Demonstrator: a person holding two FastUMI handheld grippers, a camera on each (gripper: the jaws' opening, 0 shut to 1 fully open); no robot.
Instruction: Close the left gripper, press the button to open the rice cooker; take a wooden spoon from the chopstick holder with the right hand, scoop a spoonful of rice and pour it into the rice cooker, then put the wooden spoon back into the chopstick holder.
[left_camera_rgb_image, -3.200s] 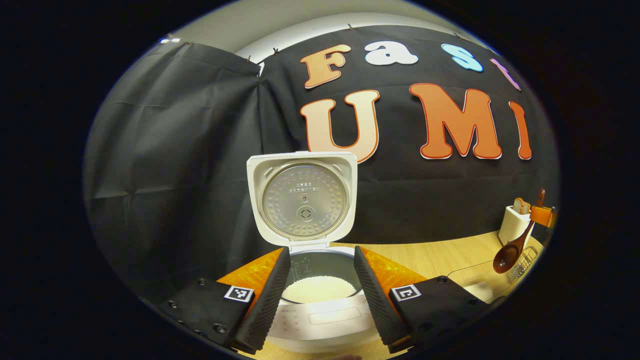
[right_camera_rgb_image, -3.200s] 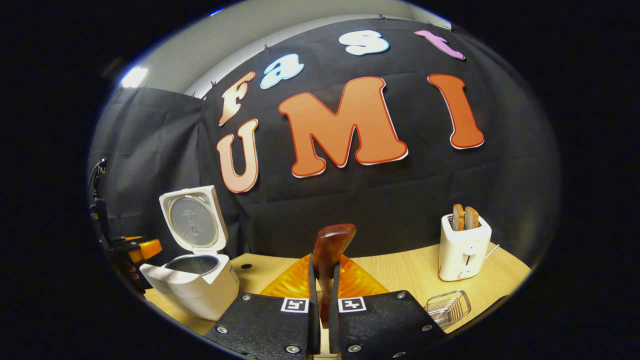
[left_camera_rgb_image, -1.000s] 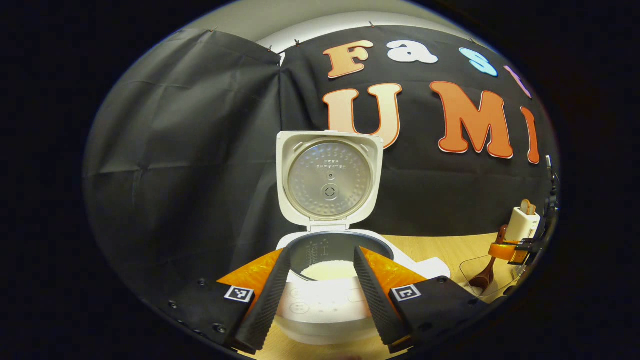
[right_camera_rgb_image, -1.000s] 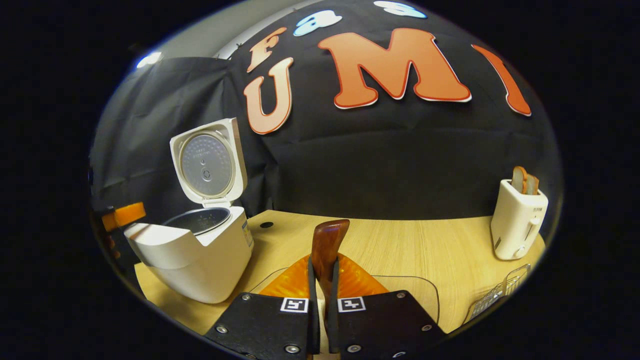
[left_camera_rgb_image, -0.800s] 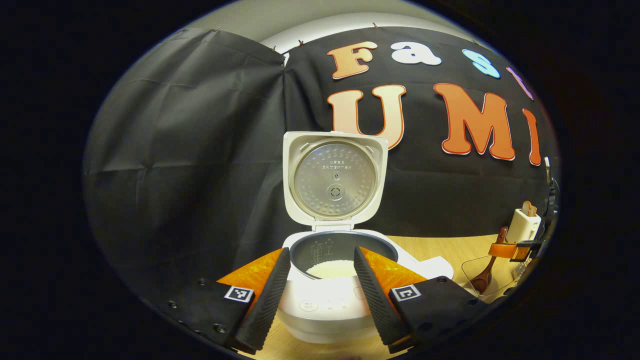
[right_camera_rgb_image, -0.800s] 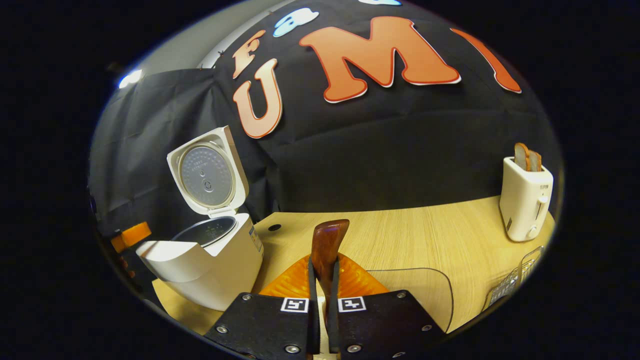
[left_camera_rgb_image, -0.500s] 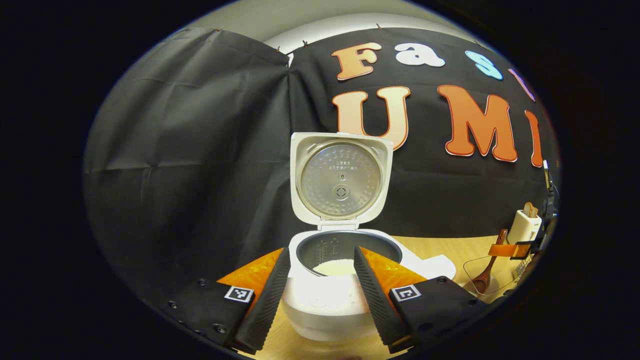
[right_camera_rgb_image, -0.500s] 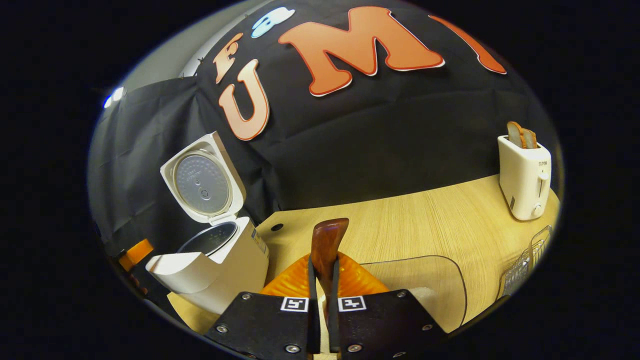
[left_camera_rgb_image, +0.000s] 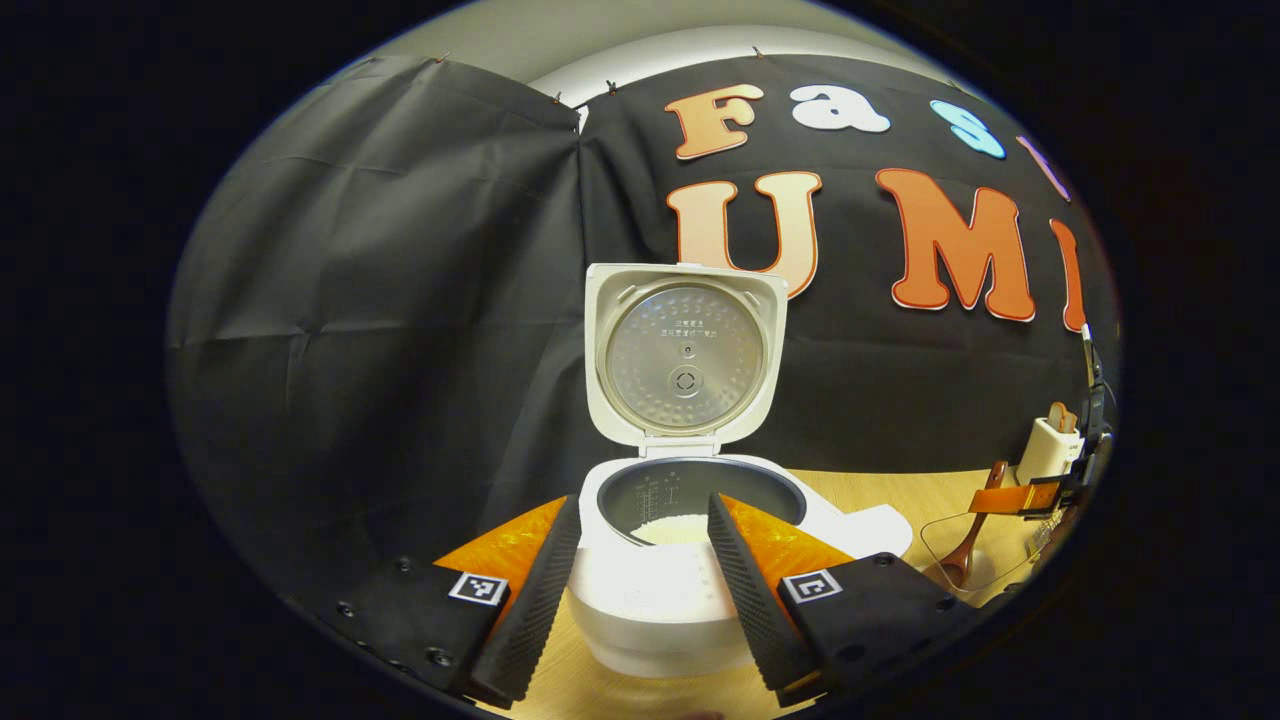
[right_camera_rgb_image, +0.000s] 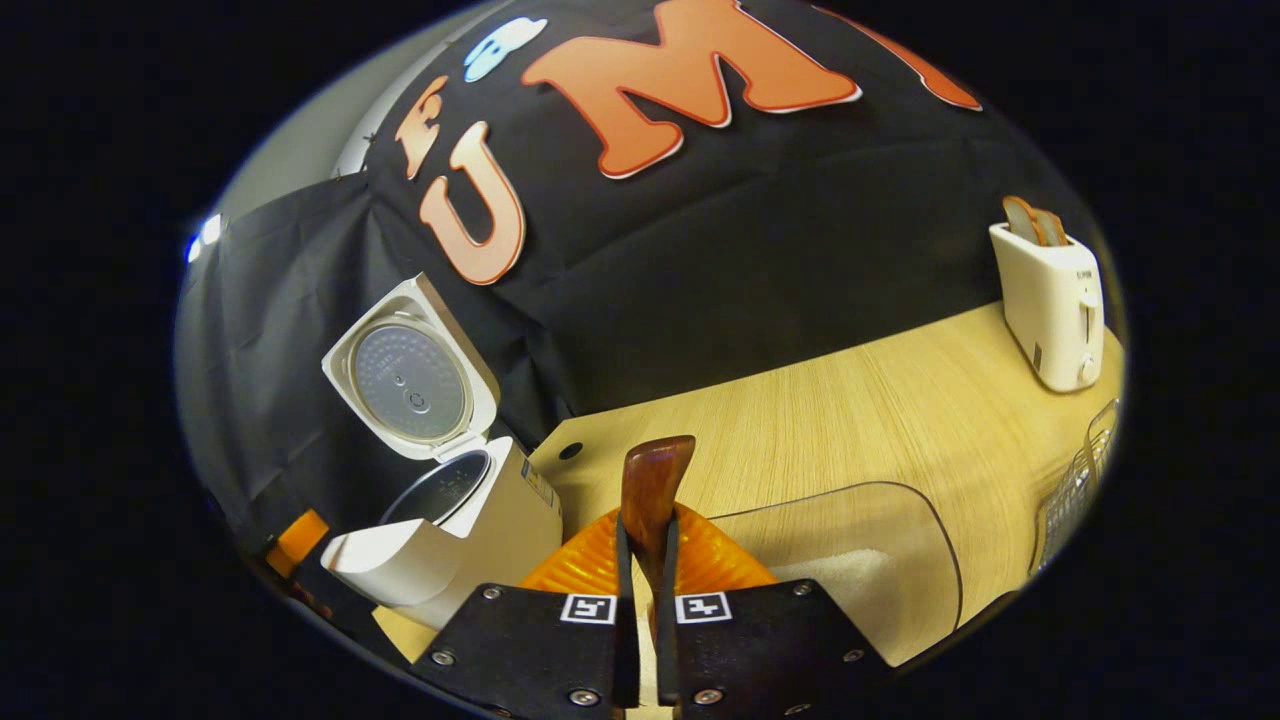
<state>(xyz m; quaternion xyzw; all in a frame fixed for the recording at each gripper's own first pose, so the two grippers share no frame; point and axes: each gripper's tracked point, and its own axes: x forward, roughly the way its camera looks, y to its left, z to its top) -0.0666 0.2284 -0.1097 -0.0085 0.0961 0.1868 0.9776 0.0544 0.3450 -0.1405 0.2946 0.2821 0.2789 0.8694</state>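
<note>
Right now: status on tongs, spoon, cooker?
Left tongs open, facing the cooker. Right tongs shut on spoon, its bowl down in the clear rice container. Cooker lid up, rice inside. Nothing in the way.

the left hand-held gripper (left_camera_rgb_image: 640, 590) fills the bottom of the left gripper view: two flat matte black plates, each bearing a small white square tag with a black block pattern, and small round dark screws along the lower left plate. each finger (left_camera_rgb_image: 530, 600) is a long wedge with fine ribbing along its inner face, backed by a translucent textured panel. at the bottom of the right gripper view, the right hand-held gripper (right_camera_rgb_image: 640, 610) has the same black plates, silver screw heads near the corners and a white square tag on each plate beside the narrow central slit. its ribbed translucent panels fan out behind the slim fingers (right_camera_rgb_image: 625, 600).
</note>
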